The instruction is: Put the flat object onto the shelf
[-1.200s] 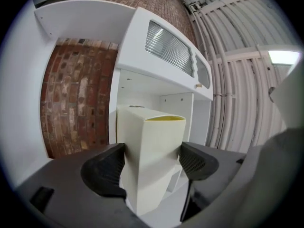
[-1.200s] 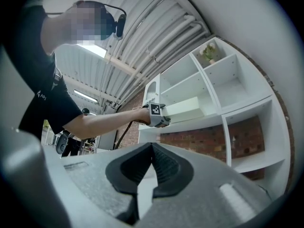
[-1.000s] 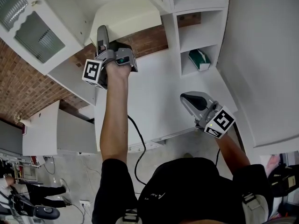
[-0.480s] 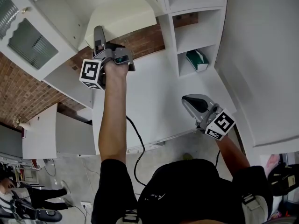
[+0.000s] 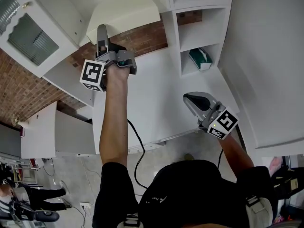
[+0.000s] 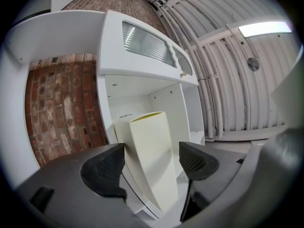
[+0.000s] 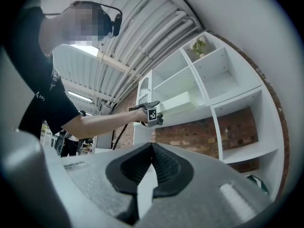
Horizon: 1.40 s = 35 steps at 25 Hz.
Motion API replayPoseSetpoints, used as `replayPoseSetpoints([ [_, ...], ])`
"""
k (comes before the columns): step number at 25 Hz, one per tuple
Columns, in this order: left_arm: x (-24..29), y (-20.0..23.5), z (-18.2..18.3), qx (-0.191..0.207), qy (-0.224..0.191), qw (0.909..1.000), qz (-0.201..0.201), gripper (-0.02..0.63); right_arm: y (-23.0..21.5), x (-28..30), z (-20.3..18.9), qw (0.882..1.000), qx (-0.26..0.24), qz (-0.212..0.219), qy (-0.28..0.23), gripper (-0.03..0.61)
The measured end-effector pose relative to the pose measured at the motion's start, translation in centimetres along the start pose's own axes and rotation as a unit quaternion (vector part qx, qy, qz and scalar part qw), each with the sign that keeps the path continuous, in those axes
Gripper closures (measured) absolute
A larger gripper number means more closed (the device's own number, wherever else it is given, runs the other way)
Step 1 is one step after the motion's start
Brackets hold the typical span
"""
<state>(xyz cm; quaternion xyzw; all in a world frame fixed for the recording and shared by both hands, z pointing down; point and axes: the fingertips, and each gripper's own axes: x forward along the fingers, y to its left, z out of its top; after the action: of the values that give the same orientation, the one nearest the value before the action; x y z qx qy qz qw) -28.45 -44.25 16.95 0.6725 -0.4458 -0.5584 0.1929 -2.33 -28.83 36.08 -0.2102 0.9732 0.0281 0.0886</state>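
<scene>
The flat object [image 5: 126, 14] is a cream board lying on a white shelf [image 5: 167, 4] of the wall unit. In the left gripper view the flat object [image 6: 152, 156] stands between the two black pads, with a gap showing at each side. My left gripper [image 5: 100, 32] is raised to the board's near edge and is open around it. Held low by the table's front right, my right gripper [image 5: 190, 99] is shut with nothing in it, its pads [image 7: 161, 165] meeting. The right gripper view shows the left gripper [image 7: 151, 114] at arm's length by the shelf.
A green object [image 5: 199, 58] lies in a lower cubby on the right. A cabinet with a glass door [image 5: 28, 32] hangs at the left over a brick wall [image 5: 142, 39]. A white tabletop [image 5: 152, 99] lies below, and a black cable [image 5: 137, 151] trails off its front edge.
My left gripper has edged slightly left at the board's edge. The right gripper has stayed in place, shut.
</scene>
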Motion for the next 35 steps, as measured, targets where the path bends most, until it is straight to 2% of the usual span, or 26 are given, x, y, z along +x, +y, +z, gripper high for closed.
replayPoseSetpoints([
  [5, -2.8, -1.8, -0.2, 0.033, 0.017, 0.9993, -0.009, 0.262, 0.1, 0.8, 1.7, 1.000, -0.004, 0.005, -0.016, 0.577],
  [9, -6.1, -4.0, -1.5, 0.059, 0.050, 0.9966, -0.030, 0.262, 0.0, 1.6, 4.2, 0.999, -0.014, 0.009, -0.037, 0.577],
  [12, -8.4, -5.7, -2.8, 0.085, 0.087, 0.9914, -0.048, 0.264, 0.4, 2.2, 5.6, 0.999, -0.023, 0.015, -0.046, 0.577],
  [14, -9.9, -6.4, -3.6, 0.124, 0.112, 0.9845, -0.054, 0.264, 0.9, 2.7, 6.4, 0.998, -0.031, 0.021, -0.050, 0.577],
  [16, -11.4, -6.7, -4.0, 0.189, 0.134, 0.9710, -0.058, 0.271, 1.5, 3.3, 6.9, 0.998, -0.037, 0.027, -0.052, 0.577],
  [19, -13.4, -7.8, -4.9, 0.281, 0.164, 0.9424, -0.079, 0.314, 2.6, 4.0, 7.7, 0.997, -0.043, 0.036, -0.059, 0.577],
  [21, -14.8, -8.6, -5.8, 0.326, 0.184, 0.9220, -0.099, 0.356, 3.2, 4.5, 8.2, 0.996, -0.052, 0.042, -0.062, 0.577],
  [24, -16.8, -10.0, -7.5, 0.388, 0.213, 0.8865, -0.135, 0.420, 4.1, 5.1, 8.7, 0.994, -0.074, 0.051, -0.060, 0.577],
  [27, -18.4, -11.2, -8.9, 0.428, 0.236, 0.8575, -0.161, 0.496, 4.7, 5.3, 9.4, 0.992, -0.093, 0.057, -0.061, 0.577],
  [32, -20.0, -11.6, -10.1, 0.466, 0.253, 0.8319, -0.164, 0.604, 5.5, 5.4, 10.1, 0.990, -0.110, 0.058, -0.065, 0.577],
  [35, -20.8, -11.6, -10.6, 0.479, 0.261, 0.8216, -0.167, 0.615, 6.1, 5.4, 10.1, 0.989, -0.122, 0.057, -0.065, 0.577],
])
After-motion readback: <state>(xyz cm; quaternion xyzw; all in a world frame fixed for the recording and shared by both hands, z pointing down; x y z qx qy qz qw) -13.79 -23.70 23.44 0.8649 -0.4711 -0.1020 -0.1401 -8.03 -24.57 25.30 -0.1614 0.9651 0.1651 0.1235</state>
